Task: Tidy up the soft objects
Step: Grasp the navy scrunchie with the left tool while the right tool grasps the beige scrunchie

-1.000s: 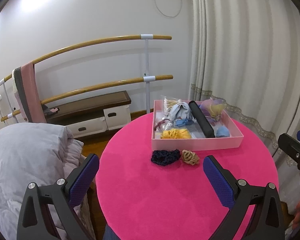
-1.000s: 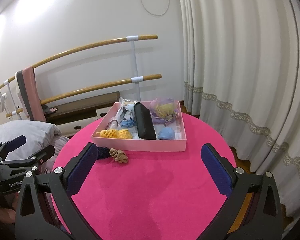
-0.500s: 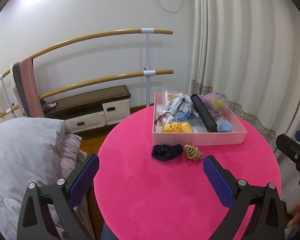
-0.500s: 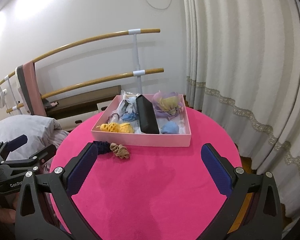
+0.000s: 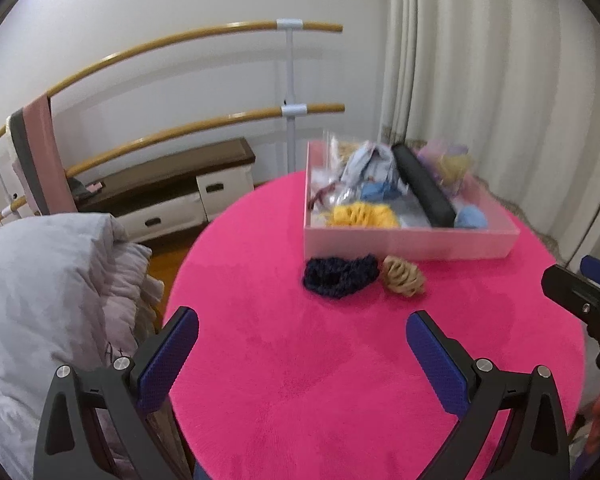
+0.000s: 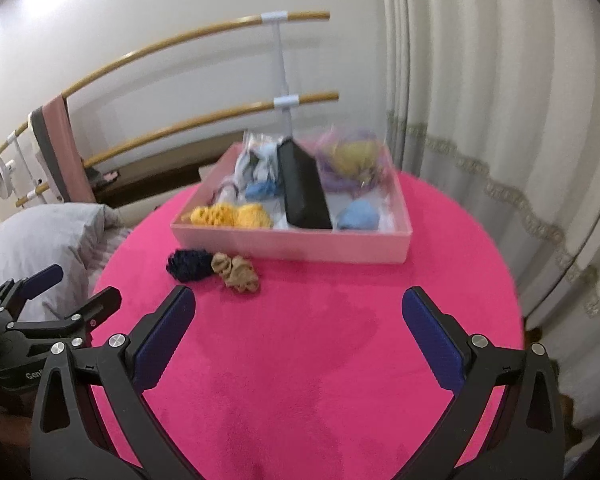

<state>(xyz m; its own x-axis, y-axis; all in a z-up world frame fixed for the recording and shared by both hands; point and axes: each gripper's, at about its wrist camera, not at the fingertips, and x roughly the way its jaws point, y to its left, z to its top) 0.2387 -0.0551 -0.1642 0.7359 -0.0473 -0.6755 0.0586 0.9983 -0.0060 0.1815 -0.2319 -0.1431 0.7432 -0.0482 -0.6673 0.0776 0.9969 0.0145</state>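
Note:
A dark navy scrunchie (image 5: 340, 276) and a tan scrunchie (image 5: 403, 276) lie on the round pink table (image 5: 340, 380) just in front of a pink box (image 5: 412, 244). The box holds a yellow scrunchie (image 5: 360, 215), a blue one (image 5: 471, 217), a black case (image 5: 424, 190) and other soft items. They also show in the right wrist view: navy scrunchie (image 6: 190, 265), tan scrunchie (image 6: 238, 273), box (image 6: 292, 245). My left gripper (image 5: 302, 342) is open and empty above the table's near side. My right gripper (image 6: 298, 322) is open and empty, short of the scrunchies.
A grey duvet (image 5: 40, 300) lies left of the table. Wooden ballet bars (image 5: 204, 120) and a low bench (image 5: 168, 176) stand against the back wall. White curtains (image 5: 500, 80) hang at the right. The right gripper shows in the left view's right edge (image 5: 580, 296).
Both grippers have tilted down and moved closer to the table; the scrunchies and the box appear larger and lower. Nothing was grasped and both stay open.

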